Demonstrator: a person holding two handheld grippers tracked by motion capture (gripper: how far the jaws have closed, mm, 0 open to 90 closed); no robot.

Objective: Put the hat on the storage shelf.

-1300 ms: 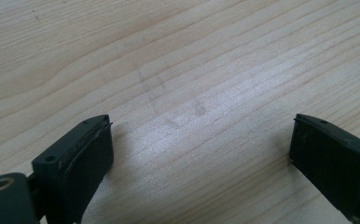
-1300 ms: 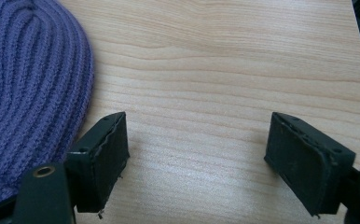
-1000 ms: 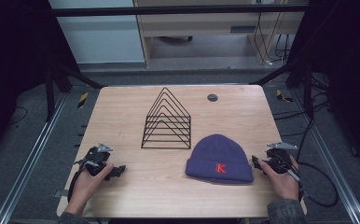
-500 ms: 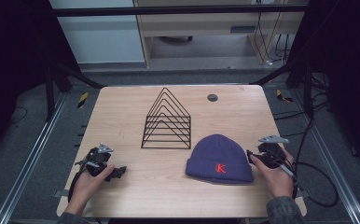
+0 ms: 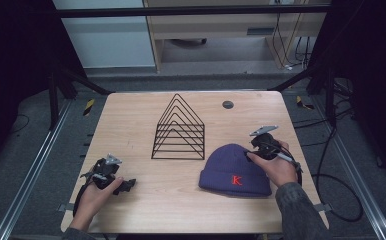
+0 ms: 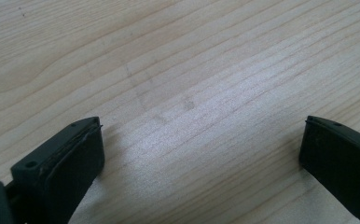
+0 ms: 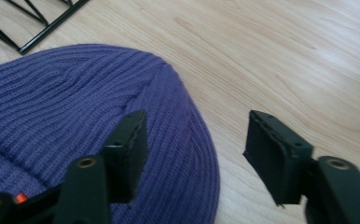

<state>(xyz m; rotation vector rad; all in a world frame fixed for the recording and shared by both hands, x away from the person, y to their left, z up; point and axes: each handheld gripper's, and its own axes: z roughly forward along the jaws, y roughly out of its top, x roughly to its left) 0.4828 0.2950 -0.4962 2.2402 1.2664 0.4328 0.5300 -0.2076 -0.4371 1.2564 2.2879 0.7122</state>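
Note:
A purple knit beanie (image 5: pixel 233 170) with a red letter K lies flat on the wooden table (image 5: pixel 136 120), right of centre near the front. My right gripper (image 5: pixel 255 148) hovers open at the beanie's upper right edge; in the right gripper view its jaws straddle the rim of the beanie (image 7: pixel 75 98), one over the knit, one over bare wood, and the gripper (image 7: pixel 194 140) holds nothing. My left gripper (image 5: pixel 123 184) rests near the front left corner, open (image 6: pixel 201 149) over bare wood.
A black wire rack (image 5: pixel 179 129) made of nested triangles stands at the table's middle, just behind the beanie; its base bar (image 7: pixel 43 32) shows close to the right gripper. A small dark disc (image 5: pixel 227 104) lies at the back right.
My right gripper has moved forward and left from the table's right front edge up to the beanie's upper right edge. The left gripper has stayed put.

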